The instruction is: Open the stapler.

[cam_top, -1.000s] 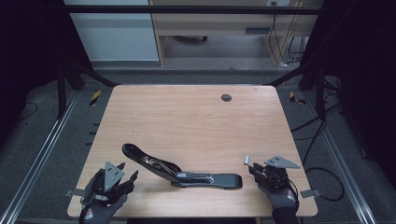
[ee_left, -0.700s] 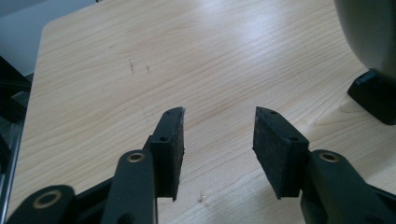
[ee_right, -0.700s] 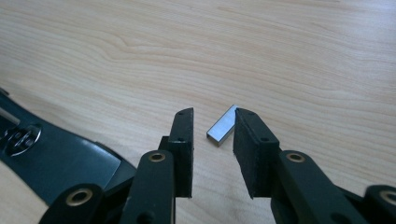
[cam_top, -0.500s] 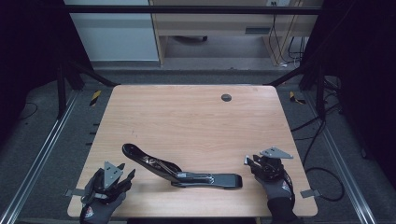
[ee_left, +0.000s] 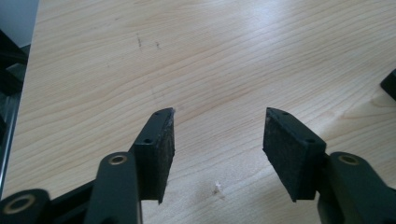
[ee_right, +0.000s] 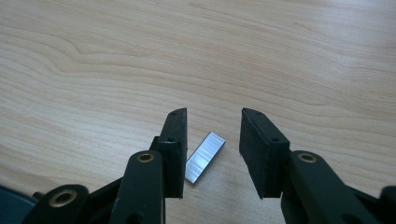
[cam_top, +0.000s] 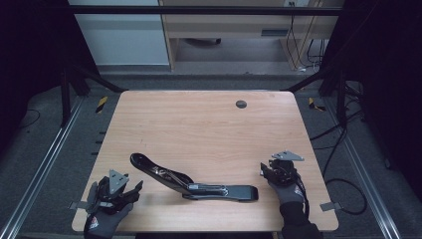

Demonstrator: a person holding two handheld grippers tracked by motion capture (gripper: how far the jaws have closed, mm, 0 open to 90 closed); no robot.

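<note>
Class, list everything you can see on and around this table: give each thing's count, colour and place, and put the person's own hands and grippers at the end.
Table: one, light wood, centre of the high view.
Stapler: one, black, opened out flat, near the front edge of the table between the two grippers.
Strip of staples: one, silver, flat on the table between the right gripper's open jaws.
Round hole cover: one, dark, near the table's far edge.
Cabinet: one, white, on the floor beyond the table.
Cables: several, black, on the floor right of the table.
Gloved hands: two, dark, at the front edge.
Left gripper: black, open, above bare wood.
Right gripper: black, open, around the staples.
</note>
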